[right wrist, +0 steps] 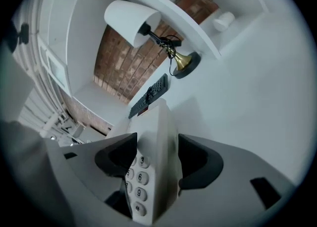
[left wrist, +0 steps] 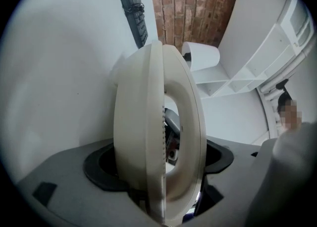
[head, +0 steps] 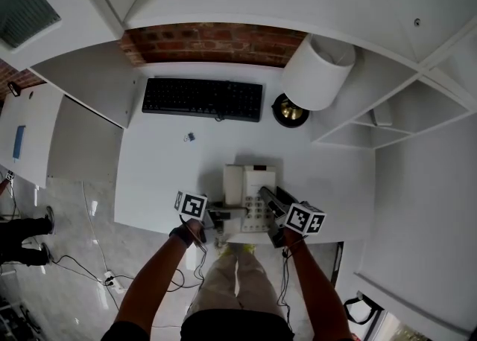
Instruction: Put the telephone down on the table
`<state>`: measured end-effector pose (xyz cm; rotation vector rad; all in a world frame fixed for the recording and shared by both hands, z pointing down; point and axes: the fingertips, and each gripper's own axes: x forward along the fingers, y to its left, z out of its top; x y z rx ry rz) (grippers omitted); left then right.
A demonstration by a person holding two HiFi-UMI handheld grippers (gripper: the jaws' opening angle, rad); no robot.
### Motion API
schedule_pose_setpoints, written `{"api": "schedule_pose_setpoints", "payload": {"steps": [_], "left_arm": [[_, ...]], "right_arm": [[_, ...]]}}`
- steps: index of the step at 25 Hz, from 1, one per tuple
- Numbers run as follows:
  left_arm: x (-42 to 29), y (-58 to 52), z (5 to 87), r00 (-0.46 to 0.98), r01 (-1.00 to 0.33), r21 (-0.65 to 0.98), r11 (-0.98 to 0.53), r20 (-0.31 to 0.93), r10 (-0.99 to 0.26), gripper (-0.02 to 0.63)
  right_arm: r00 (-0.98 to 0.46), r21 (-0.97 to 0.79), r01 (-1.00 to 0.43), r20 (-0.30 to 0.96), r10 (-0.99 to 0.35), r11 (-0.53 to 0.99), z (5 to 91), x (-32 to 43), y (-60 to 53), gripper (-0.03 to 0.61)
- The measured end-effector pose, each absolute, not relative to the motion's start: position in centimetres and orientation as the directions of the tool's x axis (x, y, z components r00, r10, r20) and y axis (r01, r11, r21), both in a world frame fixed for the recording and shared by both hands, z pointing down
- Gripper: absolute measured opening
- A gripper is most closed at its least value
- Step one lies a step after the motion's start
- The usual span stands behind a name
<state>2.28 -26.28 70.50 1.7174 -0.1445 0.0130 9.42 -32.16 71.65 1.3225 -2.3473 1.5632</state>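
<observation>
The cream telephone [head: 250, 183] lies flat on the white table [head: 164, 176], close to its front edge, with the handset in its cradle on the left side. My left gripper [head: 226, 213] reaches in from the left and is shut on it: in the left gripper view the telephone [left wrist: 143, 132] fills the gap and both pads of the left gripper [left wrist: 158, 159] touch it. My right gripper [head: 270, 204] is at the keypad side. In the right gripper view the telephone's [right wrist: 156, 141] edge stands between the right gripper's [right wrist: 157, 156] open jaws, with the number keys showing beside the left pad.
A black keyboard [head: 203, 98] lies at the back of the table by the brick wall. A lamp with a white shade [head: 317, 71] and a brass base stands at the back right. A small clip [head: 190, 137] lies mid-table. White shelves flank both sides.
</observation>
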Motion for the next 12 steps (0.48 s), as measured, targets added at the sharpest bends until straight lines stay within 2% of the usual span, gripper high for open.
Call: {"api": "schedule_pose_setpoints", "payload": {"steps": [4,7,12], "left_arm": [[2.9,-25.7,70.9,0.986,-0.168,0.967,-0.189,0.162,-0.051,0.422],[3.4,-25.4,71.2,0.974,-0.226,0.947,-0.229,0.223,-0.04,0.422],[3.9,-26.3,70.9,0.962,-0.272,0.924,-0.269,0.264,-0.066,0.423]], "right_arm": [[-0.622,-0.697,-0.697,0.474,-0.623,0.166,71.5,10.3,-31.8,0.214],[-0.62,-0.754,-0.65,0.455,-0.639,0.094,72.0,11.5,-30.8,0.183],[-0.619,-0.839,-0.544,0.396,-0.678,0.007,72.2,12.7,-29.9,0.169]]}}
